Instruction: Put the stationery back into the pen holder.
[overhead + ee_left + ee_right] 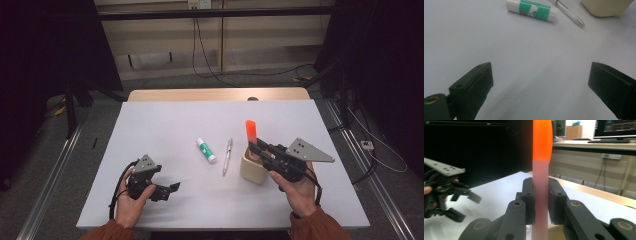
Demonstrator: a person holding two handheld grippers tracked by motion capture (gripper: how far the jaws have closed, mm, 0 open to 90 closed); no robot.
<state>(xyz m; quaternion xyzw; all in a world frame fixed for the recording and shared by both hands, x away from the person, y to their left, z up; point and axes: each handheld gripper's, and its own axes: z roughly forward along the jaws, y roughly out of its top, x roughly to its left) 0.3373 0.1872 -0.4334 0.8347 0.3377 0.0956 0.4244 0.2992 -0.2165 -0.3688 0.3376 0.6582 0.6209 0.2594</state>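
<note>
You have two grippers: left gripper (170,188), right gripper (255,146). One orange-capped marker (251,131), far of cup. One beige cup (252,170), right of centre. One clear pen (227,156), centre. One green-white glue stick (206,150), left of pen. One white table (165,125).

white table (165,125), wood strip at far edge. on it: green-white glue stick (206,150), clear pen (227,156) just right of it, beige cup (250,168) right of pen.
</note>
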